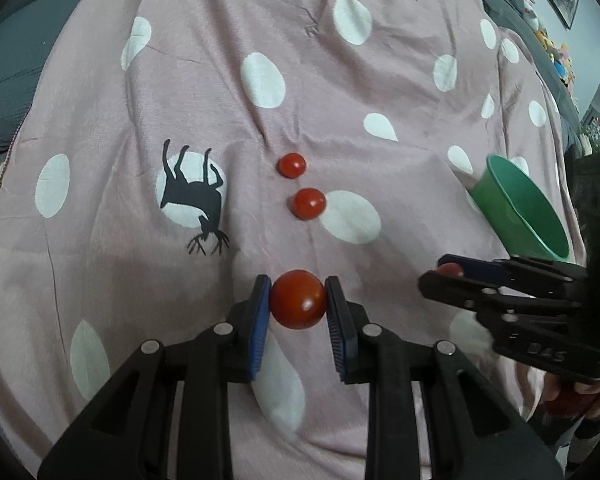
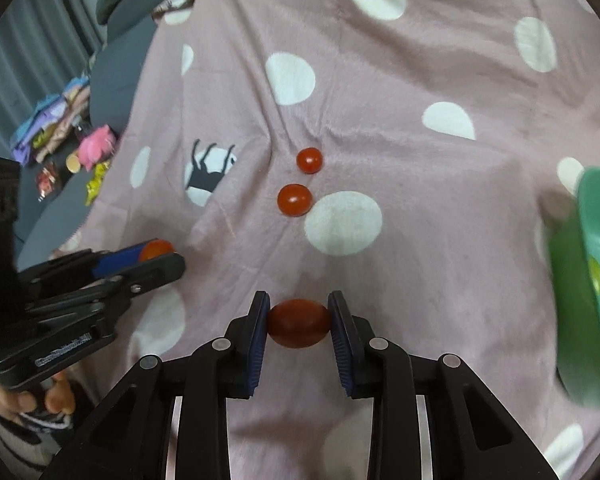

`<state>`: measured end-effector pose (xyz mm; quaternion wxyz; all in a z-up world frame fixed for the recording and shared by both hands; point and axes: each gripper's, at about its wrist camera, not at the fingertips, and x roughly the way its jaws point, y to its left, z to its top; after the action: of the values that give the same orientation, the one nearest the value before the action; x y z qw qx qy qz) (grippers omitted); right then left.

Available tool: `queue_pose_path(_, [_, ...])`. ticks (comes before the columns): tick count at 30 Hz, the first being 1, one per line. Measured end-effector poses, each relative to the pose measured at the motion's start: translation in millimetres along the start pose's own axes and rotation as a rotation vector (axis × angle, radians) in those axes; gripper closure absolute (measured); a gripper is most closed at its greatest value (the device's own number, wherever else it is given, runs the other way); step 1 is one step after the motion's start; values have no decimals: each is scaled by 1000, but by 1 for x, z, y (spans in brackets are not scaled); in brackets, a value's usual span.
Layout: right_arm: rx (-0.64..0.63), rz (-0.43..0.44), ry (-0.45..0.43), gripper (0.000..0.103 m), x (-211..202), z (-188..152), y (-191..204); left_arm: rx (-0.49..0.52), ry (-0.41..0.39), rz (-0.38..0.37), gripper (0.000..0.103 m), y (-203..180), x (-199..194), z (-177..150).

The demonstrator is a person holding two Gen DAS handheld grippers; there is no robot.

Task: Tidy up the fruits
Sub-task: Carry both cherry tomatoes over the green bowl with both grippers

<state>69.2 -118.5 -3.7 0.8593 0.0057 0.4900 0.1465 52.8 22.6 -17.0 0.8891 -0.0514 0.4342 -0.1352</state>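
1. We see the left gripper [image 1: 298,300] clamped on a round red tomato [image 1: 298,299], blue pads pressing both its sides, held above the cloth.
2. We see the right gripper [image 2: 299,323] clamped the same way on an oval red tomato [image 2: 299,323], pads tight on its two ends, also off the cloth.
3. In the left wrist view, the right gripper [image 1: 446,274] shows at the right edge, a bit of red between its tips; in the right wrist view, the left gripper [image 2: 162,254] shows at the left edge with its tomato, a hand [image 2: 40,396] below it.
4. Two more loose tomatoes lie on the cloth ahead: near one [image 1: 308,203] and far one [image 1: 291,165], close together, not touching.
5. Green bowl [image 1: 520,208] sits to the right, tilted, opening facing us; small yellowish thing inside [image 2: 596,276], too blurred to identify.
6. All on a pink blanket [image 1: 340,120] with white dots and black deer print [image 1: 196,200].
7. Clutter of coloured items [image 2: 68,136] at far left.
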Motion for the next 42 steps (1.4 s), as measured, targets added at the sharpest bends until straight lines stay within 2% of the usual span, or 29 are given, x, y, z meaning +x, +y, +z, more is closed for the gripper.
queue_pose_path(8, [53, -4, -75, 71, -38, -20, -2, 53, 5, -9, 76, -26, -16, -11])
queue_pose_path(20, [102, -7, -190, 71, -90, -43, -20, 144, -8, -4, 76, -73, -31, -10])
queue_pose_path(34, [191, -26, -309, 71, -129, -59, -69, 244, 1, -34, 76, -129, -22, 6])
queue_pose_path(42, [236, -51, -359, 71, -143, -63, -95, 302, -13, -78, 76, -163, -9, 25])
